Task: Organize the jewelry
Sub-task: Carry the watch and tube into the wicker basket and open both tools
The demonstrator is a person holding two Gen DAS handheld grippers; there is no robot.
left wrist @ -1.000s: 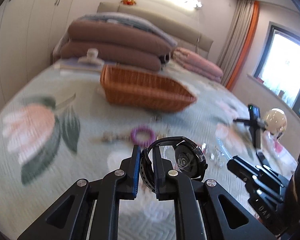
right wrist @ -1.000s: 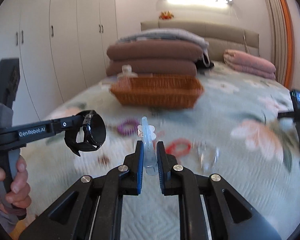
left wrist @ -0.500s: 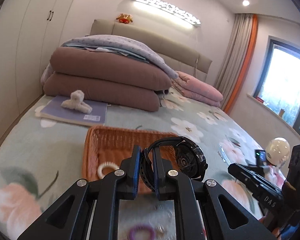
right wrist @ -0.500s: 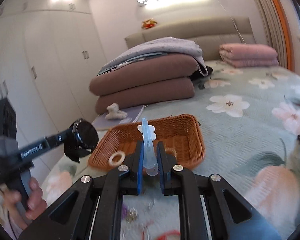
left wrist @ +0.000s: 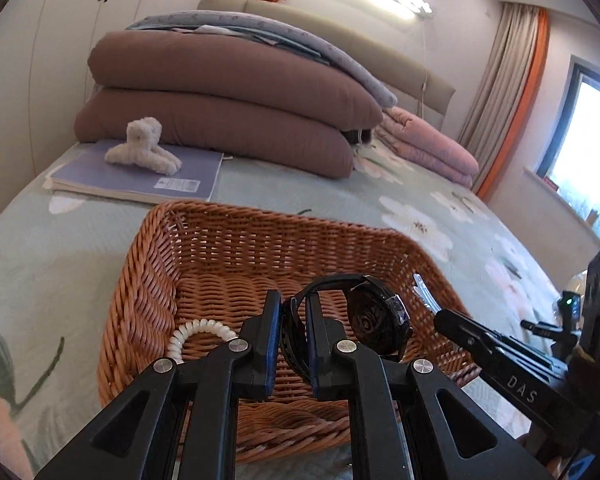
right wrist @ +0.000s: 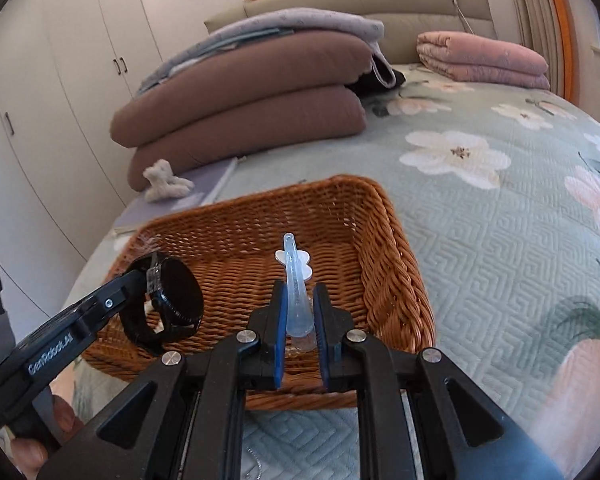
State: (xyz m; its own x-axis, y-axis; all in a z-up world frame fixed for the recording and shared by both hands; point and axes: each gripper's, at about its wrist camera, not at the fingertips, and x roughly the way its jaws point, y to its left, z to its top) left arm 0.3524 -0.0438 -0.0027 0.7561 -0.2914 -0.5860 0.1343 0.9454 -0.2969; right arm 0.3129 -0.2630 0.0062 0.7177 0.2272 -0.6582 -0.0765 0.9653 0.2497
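Over on the far left, a lilac notebook (left wrist: 140,176) lies flat on the floral bedspread (right wrist: 480,264), with a fluffy white claw clip (left wrist: 142,152) sitting on top. Next across, the wicker basket (left wrist: 140,280) rests on the bed, and a white coil hair tie (left wrist: 198,330) lies on its floor at the near left. Left gripper (left wrist: 293,330) hangs over the basket's near side, jaws clamped on the strap of a black watch (left wrist: 374,320), face dangling to the right. Further right, the right gripper (right wrist: 300,314) is over the basket too, pinching a clear hair clip (right wrist: 294,280) with a white flower, tip pointing up and away. Brown folded duvets (left wrist: 228,92) are stacked behind.
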